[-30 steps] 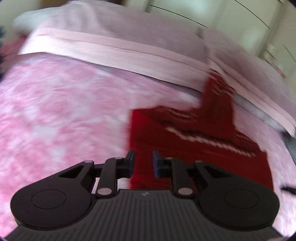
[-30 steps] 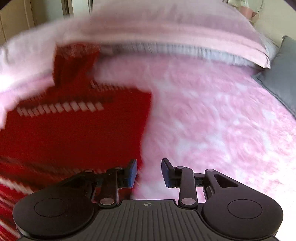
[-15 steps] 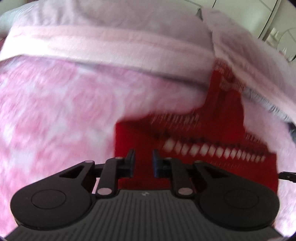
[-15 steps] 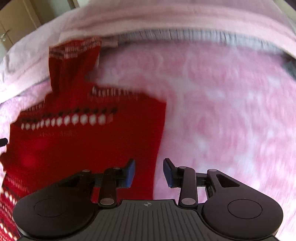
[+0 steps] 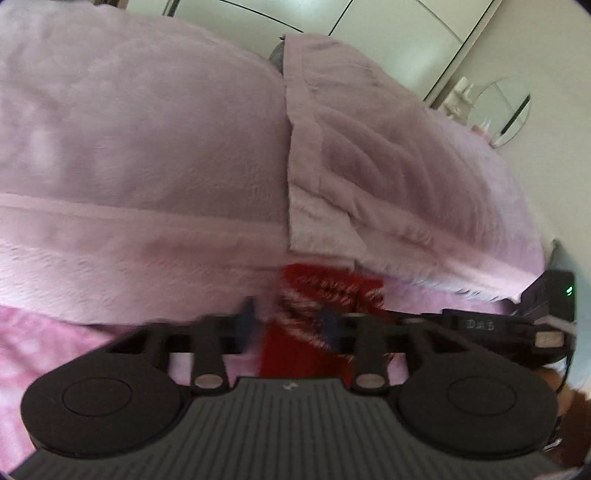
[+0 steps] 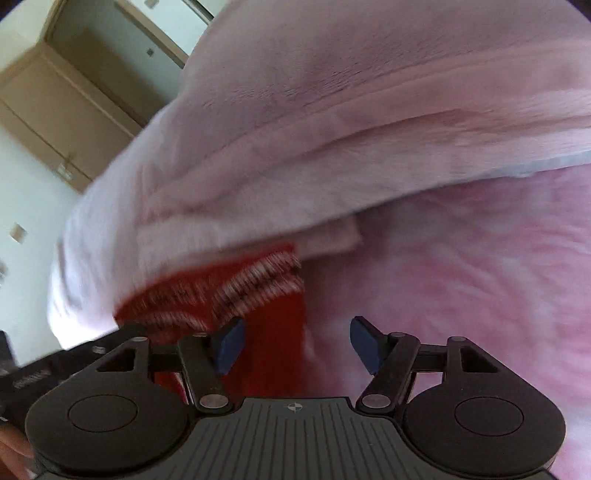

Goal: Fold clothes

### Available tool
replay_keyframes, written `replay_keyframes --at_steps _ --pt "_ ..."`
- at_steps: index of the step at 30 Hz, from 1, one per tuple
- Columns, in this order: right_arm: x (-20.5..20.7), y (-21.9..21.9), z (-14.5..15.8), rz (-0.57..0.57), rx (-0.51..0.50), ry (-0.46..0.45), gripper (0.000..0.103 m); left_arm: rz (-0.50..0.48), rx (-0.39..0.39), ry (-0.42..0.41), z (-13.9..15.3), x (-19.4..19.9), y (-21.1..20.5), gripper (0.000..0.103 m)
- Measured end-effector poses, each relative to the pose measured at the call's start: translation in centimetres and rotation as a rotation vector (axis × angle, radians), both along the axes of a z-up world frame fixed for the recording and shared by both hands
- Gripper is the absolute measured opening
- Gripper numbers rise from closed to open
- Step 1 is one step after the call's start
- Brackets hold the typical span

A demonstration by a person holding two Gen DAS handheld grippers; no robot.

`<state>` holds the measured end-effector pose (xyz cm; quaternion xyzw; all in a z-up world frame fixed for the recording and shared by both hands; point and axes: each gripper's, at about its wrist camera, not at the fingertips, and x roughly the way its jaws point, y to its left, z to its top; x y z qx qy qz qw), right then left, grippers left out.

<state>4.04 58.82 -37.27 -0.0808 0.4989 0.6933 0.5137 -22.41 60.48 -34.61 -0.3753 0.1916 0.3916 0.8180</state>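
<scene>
A red knitted sweater sleeve with a white-patterned cuff (image 5: 328, 291) lies on the pink bedspread, its end against the pillows. My left gripper (image 5: 288, 321) is open, its jaws on either side of the cuff, just short of it. My right gripper (image 6: 295, 343) is open wide right beside the same cuff (image 6: 255, 284), which lies ahead of its left finger (image 6: 229, 343). The right gripper's body (image 5: 517, 325) shows at the right of the left wrist view. The rest of the sweater is hidden below both grippers.
Two pale pink pillows (image 5: 147, 147) (image 5: 406, 177) lie across the head of the bed just beyond the cuff. The mottled pink bedspread (image 6: 461, 277) stretches to the right. White wardrobe doors (image 5: 388, 33) and a wooden door (image 6: 74, 92) stand behind.
Both grippers have moved forward over the sweater body to the sleeve cuff at the pillows. Both sets of jaws have opened wider.
</scene>
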Motion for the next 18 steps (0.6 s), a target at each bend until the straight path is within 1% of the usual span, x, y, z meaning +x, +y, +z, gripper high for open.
replay_keyframes --at_steps 1,2,3,5,8,9,11,12,14,15,16,17,18 --pt "0.1 -0.1 0.2 0.006 0.03 0.015 0.008 -0.005 0.008 -0.012 0.2 -0.4 -0.1 0.004" --pt "0.2 -0.3 0.4 0.012 0.06 0.03 0.003 -0.003 0.024 -0.032 0.5 -1.1 -0.6 0.003" --pt "0.5 -1.0 0.8 0.02 0.097 0.039 0.003 -0.004 0.039 -0.058 0.9 -2.1 -1.3 0.003" --pt "1.3 -4.3 2.3 0.039 0.196 0.038 0.003 -0.008 0.061 -0.108 1.7 -4.6 -3.6 0.003" --pt "2.0 -10.7 4.7 0.115 0.322 0.0 0.003 -0.068 0.07 -0.151 2.5 -8.1 -9.4 0.003" --pt "1.5 -13.2 5.3 0.17 0.343 -0.05 0.003 -0.089 0.064 -0.142 2.5 -9.0 -11.4 0.004" --pt "-0.3 -18.3 6.0 0.296 0.339 -0.2 0.003 -0.138 0.011 -0.025 1.5 -9.7 -16.1 0.006" --pt "-1.2 -20.6 5.8 0.361 0.3 -0.275 0.004 -0.159 -0.031 0.032 0.8 -10.1 -18.3 0.008" --pt "-3.0 -24.6 3.8 0.485 0.112 -0.418 0.004 -0.157 -0.176 0.139 -1.5 -11.1 -21.7 0.009" --pt "-3.4 -26.1 2.7 0.508 0.023 -0.462 0.004 -0.148 -0.219 0.163 -2.2 -11.7 -22.9 0.009" --pt "-3.7 -27.7 1.6 0.514 -0.055 -0.497 0.006 -0.134 -0.248 0.17 -2.6 -12.1 -23.8 0.009" --pt "-3.8 -28.9 0.9 0.501 -0.109 -0.507 0.012 -0.106 -0.243 0.14 -2.4 -12.3 -23.8 0.01" --pt "-3.5 -29.7 0.7 0.462 -0.127 -0.482 0.019 -0.078 -0.239 0.11 -2.2 -12.6 -23.7 0.017"
